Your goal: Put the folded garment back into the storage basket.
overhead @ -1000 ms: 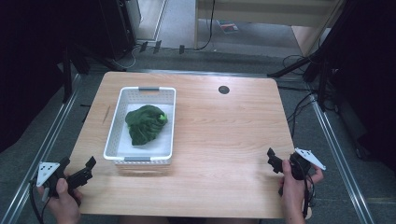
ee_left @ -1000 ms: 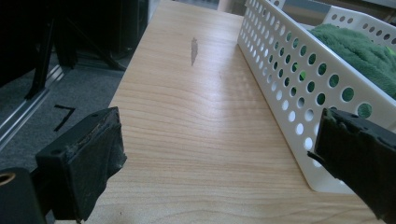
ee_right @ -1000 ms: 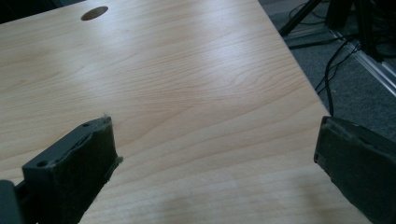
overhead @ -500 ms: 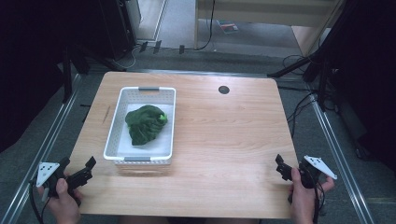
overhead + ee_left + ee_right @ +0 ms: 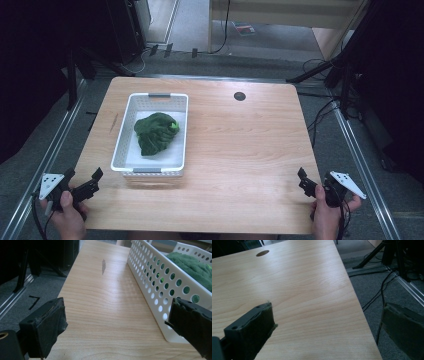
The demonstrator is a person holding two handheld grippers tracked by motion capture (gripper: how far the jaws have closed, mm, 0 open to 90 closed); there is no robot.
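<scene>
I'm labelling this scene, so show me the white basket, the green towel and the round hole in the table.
white basket (image 5: 148,170): high view, near rim.
green towel (image 5: 154,134): high view, middle of the bundle.
round hole (image 5: 239,96): high view, its centre, far side of the table.

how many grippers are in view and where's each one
2. The left gripper is at the table's near-left corner, beside the white basket; the right gripper is at the near-right edge. Both are open and empty.

A white basket (image 5: 131,125) blocks the table's (image 5: 250,160) left half; the right half lies open.
</scene>
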